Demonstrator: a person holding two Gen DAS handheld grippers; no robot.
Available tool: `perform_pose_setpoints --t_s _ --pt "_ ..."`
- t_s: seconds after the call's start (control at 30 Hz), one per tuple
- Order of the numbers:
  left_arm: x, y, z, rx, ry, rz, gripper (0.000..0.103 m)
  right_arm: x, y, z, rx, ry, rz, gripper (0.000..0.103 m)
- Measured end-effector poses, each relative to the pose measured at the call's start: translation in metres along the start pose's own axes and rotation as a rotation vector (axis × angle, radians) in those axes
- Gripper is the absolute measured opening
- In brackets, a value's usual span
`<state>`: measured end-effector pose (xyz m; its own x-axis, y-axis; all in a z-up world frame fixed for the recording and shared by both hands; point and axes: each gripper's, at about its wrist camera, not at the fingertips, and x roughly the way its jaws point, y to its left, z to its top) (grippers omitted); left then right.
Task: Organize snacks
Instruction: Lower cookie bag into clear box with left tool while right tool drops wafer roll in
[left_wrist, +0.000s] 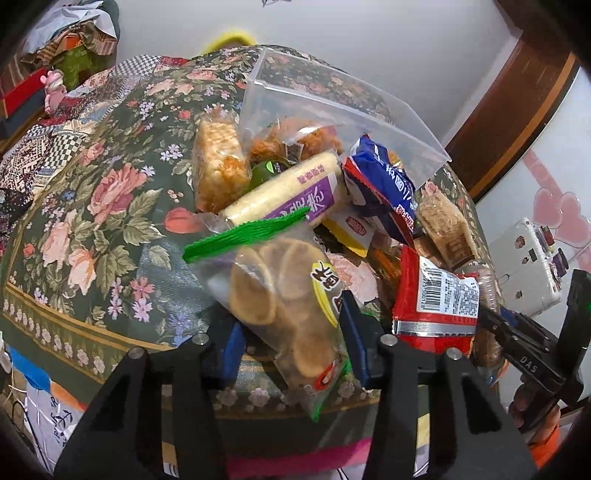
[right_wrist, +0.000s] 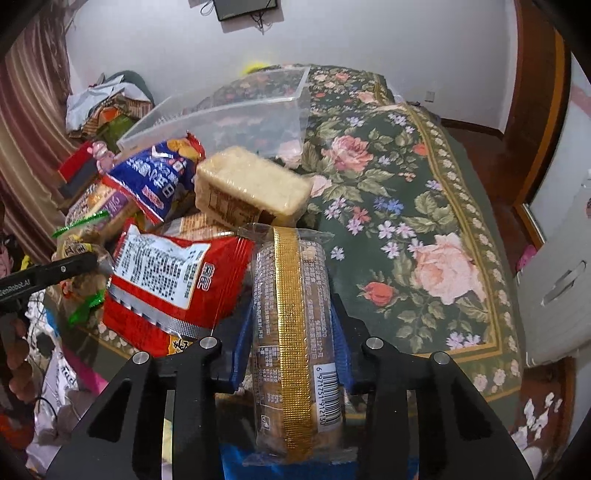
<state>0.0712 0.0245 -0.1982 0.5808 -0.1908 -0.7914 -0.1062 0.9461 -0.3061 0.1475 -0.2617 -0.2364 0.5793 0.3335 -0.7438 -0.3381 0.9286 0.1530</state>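
My left gripper (left_wrist: 291, 332) pinches the cracker bag (left_wrist: 284, 291), my right gripper (right_wrist: 291, 354) clamps the gold-striped packet (right_wrist: 291, 332); I lift both straight, steadily, toward the clear box (right_wrist: 236, 114) ahead.

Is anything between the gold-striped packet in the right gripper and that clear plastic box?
Yes. The right gripper is shut on the gold-striped packet, and a pale rice-cracker block lies straight ahead of it, in front of the clear plastic box. The red packet lies just left.
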Motion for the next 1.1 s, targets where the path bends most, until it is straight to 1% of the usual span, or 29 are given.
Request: perform_pose_setpoints --t_s 0.13,0.5,0.8,0.97,1.1 --pt "-0.011 0.0 0.002 0.014 -0.037 0.022 0.046 -0.01 -0.003 0.005 0.015 -0.038 0.008 0.034" --pt "-0.048 0.003 0.024 0.013 -0.156 0.021 0.044 -0.029 0.003 0.03 0.001 -0.148 0.028 0.033" --pt "-0.067 -0.005 0.059 0.06 -0.246 0.022 0.044 -0.044 0.012 0.063 -0.015 -0.259 0.055 0.033" --pt "-0.07 -0.01 0.083 0.09 -0.284 0.026 0.044 -0.049 0.021 0.087 -0.031 -0.324 0.064 0.033" --pt "-0.07 -0.015 0.102 0.115 -0.302 0.025 0.044 -0.046 0.026 0.106 -0.045 -0.354 0.071 0.033"
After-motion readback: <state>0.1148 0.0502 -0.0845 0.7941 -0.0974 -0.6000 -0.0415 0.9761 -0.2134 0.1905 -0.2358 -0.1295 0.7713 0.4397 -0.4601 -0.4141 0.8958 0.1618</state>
